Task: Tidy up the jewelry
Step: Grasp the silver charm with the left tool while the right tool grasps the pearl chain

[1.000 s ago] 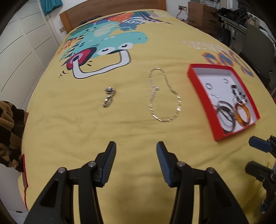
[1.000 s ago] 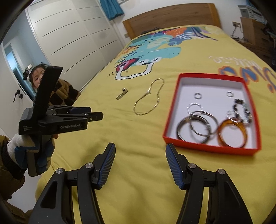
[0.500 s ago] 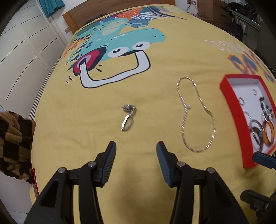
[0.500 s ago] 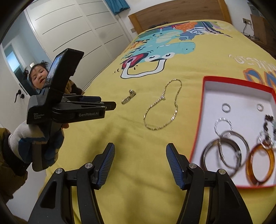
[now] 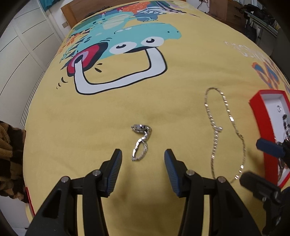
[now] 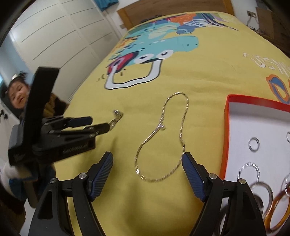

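A small silver link bracelet [image 5: 141, 143] lies on the yellow bedspread, just ahead of my left gripper [image 5: 143, 156], which is open above it with nothing touching its pads. A long thin chain [image 6: 161, 126] lies looped to its right. My right gripper [image 6: 147, 159] hovers over the chain's lower loop with its jaws opening, and the pads are off the chain. The left gripper [image 6: 99, 123] also shows in the right wrist view, over the silver bracelet [image 6: 116, 116]. A red box [image 6: 226, 136] at the right holds rings and bangles [image 6: 262, 192].
The bedspread [image 5: 108, 118] carries a large cartoon print toward the wooden headboard [image 6: 172, 9]. White wardrobe doors [image 6: 63, 36] run along the left side. A person [image 6: 16, 94] stands at the bed's left edge. The red box [image 5: 257, 109] sits at the right edge of the left wrist view.
Both grippers have come forward and lower over the bed, the left toward the silver bracelet and the right toward the chain. The right jaws have widened. The box has slid rightward in both views.
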`<state>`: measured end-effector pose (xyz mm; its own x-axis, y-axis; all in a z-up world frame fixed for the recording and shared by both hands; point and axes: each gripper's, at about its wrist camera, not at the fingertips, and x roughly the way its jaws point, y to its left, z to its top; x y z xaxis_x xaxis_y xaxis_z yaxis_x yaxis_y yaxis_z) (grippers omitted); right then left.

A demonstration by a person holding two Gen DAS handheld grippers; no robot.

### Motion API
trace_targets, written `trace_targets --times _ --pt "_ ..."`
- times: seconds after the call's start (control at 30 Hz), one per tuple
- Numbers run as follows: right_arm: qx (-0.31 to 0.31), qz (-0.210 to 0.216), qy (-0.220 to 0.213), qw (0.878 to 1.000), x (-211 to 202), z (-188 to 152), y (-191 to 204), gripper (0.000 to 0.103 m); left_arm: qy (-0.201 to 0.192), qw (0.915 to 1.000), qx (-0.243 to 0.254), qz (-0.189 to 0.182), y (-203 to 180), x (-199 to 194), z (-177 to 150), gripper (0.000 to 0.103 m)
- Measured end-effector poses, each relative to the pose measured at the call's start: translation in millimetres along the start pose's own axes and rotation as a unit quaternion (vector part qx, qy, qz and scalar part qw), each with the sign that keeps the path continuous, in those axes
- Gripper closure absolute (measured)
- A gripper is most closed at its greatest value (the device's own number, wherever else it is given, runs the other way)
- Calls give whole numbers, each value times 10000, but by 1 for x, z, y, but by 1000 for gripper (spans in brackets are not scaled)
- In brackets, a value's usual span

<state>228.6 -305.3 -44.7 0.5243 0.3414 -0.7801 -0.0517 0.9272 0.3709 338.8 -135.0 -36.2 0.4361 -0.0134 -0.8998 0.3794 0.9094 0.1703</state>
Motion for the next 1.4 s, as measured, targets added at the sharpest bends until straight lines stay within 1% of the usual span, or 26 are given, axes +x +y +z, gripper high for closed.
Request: trace_targets --times 0.1,0.17,0.37,0.53,0.63,0.73,0.8,0.87,0.97,1.03,1.07,1.17,1.2,1.23,1.27,1.4 --pt "48 -134 44 9999 13 10 -2 24 71 10000 -30 58 5 13 4 56" --pt "27 -229 81 9997 21 14 -2 20 107 9999 -52 59 9 21 6 56" --pt "-26 -577 38 9983 36 26 3 14 184 9998 26 43 9 38 9 56" --pt "-569 -814 -91 9950 37 21 27 13 157 9998 -3 -74 12 43 8 56" --pt "-672 -845 -139 9941 39 13 37 13 154 9998 -7 -114 15 43 8 56" --pt "-482 -882 -104 9949 44 10 31 15 140 9998 107 -136 14 43 8 56" --pt "-371 -887 -31 9954 48 11 25 18 141 9997 165 -135 13 44 8 56" --pt "-302 -940 49 9951 52 15 18 23 129 9996 227 -128 11 46 9 57" --pt "-204 -1041 80 9943 52 14 12 25 117 9994 292 -106 9 49 9 57" --pt "-218 -1124 155 9933 56 12 10 26 100 9993 353 -61 7 51 9 59" --pt "-193 -1134 131 9933 55 12 9 28 92 9992 374 -60 6 50 9 61" --pt "159 -797 -28 9967 42 11 4 29 84 9989 456 -6 3 50 10 62" --pt "169 -775 -117 9968 36 11 5 29 76 9989 468 -2 3 50 10 62" --pt "166 -793 -206 9965 31 9 4 33 64 9989 472 -12 3 49 10 62" --pt "228 -776 -200 9965 29 7 2 34 64 9989 465 -25 4 49 10 62" --pt "192 -931 11 9955 41 4 4 32 58 9988 480 -46 5 48 9 63"
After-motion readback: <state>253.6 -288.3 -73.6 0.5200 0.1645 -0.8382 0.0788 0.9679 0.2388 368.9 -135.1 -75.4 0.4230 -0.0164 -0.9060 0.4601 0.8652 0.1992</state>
